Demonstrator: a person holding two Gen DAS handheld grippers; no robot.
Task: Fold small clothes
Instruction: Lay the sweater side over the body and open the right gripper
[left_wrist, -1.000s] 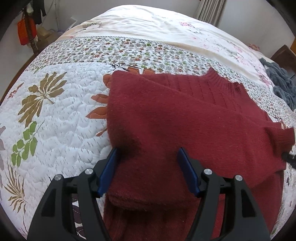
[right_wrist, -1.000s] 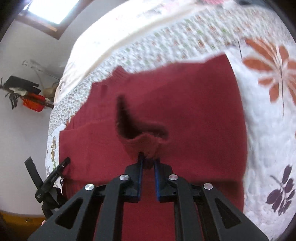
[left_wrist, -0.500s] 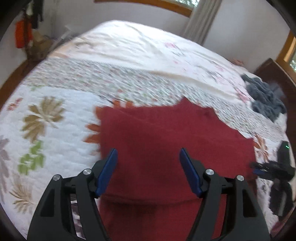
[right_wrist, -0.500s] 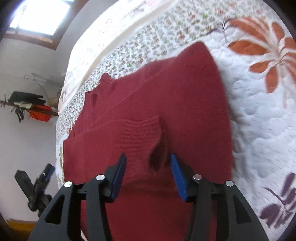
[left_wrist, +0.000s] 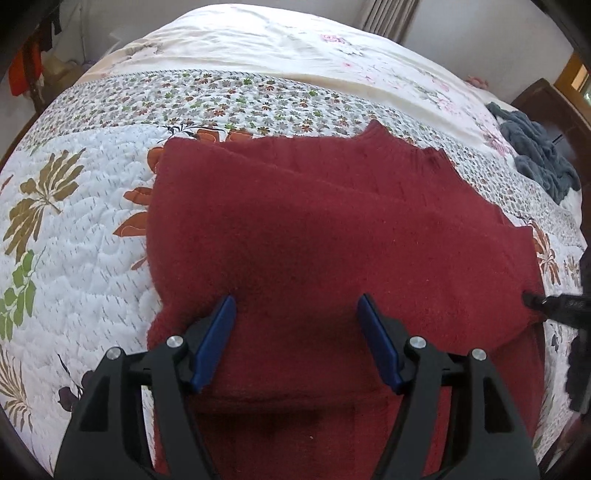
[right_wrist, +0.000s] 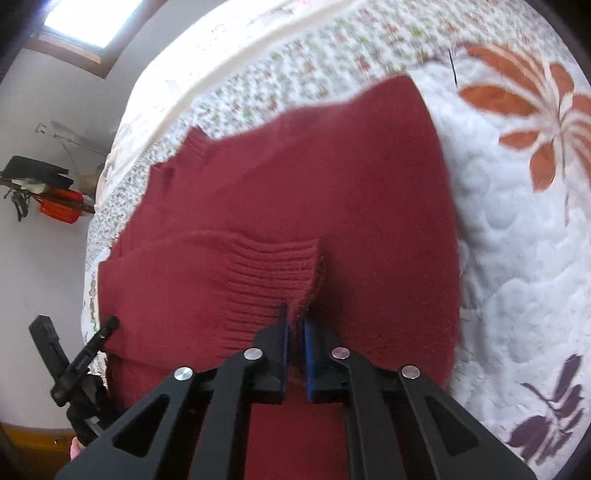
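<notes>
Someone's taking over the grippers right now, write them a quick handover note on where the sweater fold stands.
Left gripper: open, above the sweater's near part, gripping nothing.
Right gripper: shut on the ribbed cuff, which lies over the body.
Sweater lies on the quilt, sleeves already folded across.
Left: place the cuff, then fold the body.

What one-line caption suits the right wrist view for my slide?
Right hand-held gripper pinches the ribbed cuff of a red sweater on a floral quilt.
</notes>
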